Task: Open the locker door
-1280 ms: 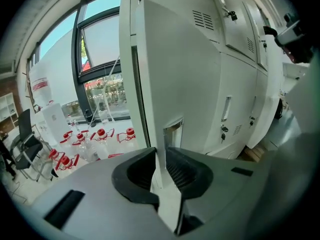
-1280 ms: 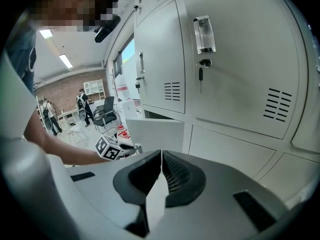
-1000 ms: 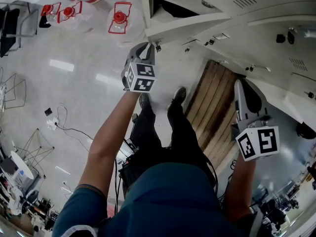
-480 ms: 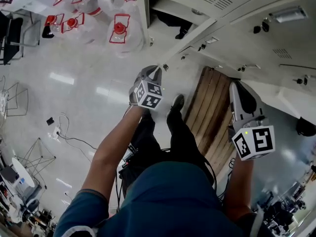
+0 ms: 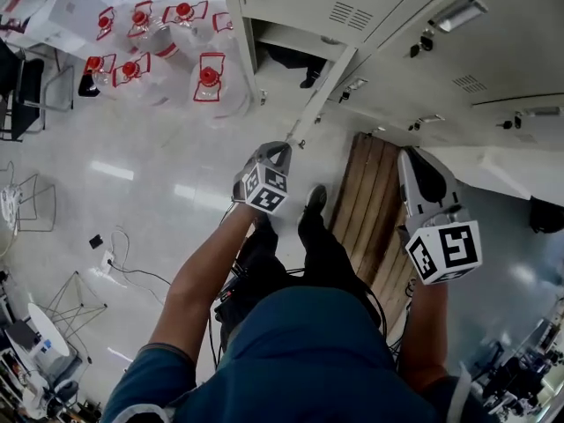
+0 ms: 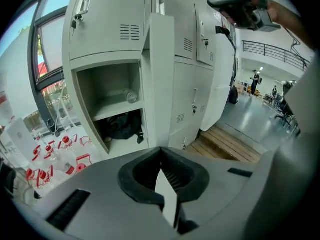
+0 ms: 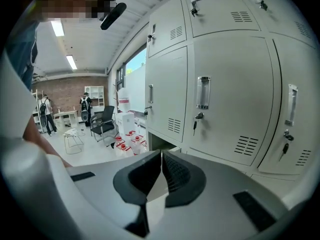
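Observation:
The grey locker door (image 5: 324, 91) stands swung out from the bank, seen edge-on in the left gripper view (image 6: 161, 84). Behind it the compartment (image 6: 107, 91) is open, with a dark bag (image 6: 120, 126) on its floor. My left gripper (image 5: 280, 151) hovers just below the door's lower corner. Its jaws (image 6: 161, 156) are shut with nothing between them, and whether the tips touch the door's edge I cannot tell. My right gripper (image 5: 412, 159) is held off to the right, pointing at closed lockers (image 7: 230, 99), its jaws (image 7: 161, 159) shut and empty.
Several clear water bottles with red caps (image 5: 207, 77) stand on the floor left of the lockers. A wooden pallet (image 5: 374, 201) lies by the locker base on the right. The person's shoes (image 5: 313, 196) are between them. Cables (image 5: 115, 254) trail at left, and an office chair (image 7: 102, 121) stands farther off.
The left gripper has drawn back from the lockers towards the person, and the door has swung further out, now nearly edge-on. The right gripper has barely moved.

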The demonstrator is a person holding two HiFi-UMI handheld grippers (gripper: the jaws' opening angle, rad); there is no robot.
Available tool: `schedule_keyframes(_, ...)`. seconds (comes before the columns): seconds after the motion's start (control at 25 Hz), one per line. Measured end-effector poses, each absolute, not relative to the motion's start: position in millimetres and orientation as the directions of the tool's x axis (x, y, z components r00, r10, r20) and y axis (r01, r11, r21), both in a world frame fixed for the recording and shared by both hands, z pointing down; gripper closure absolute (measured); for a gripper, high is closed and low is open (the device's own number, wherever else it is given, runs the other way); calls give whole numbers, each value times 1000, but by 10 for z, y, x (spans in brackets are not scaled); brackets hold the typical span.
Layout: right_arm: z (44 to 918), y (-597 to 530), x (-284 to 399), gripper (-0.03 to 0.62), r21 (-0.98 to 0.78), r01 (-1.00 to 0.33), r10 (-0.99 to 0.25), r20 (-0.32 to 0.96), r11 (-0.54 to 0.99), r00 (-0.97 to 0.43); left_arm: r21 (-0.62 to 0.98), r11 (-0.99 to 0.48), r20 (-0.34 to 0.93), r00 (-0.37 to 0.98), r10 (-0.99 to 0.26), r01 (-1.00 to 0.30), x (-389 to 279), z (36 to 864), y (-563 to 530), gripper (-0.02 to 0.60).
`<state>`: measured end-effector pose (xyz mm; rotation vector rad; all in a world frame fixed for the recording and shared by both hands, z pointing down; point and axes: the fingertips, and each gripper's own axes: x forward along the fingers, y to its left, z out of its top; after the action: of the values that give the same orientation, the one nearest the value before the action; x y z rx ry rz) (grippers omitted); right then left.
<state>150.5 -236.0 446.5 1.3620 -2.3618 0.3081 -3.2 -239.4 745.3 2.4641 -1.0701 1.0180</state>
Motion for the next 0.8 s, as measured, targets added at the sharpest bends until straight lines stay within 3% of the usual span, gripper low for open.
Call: schedule_keyframes(0.8, 3334, -2199, 1402, 557, 74, -876, -851, 290, 477, -438, -77, -618, 376, 551, -745, -783, -577, 4864, -2304, 565)
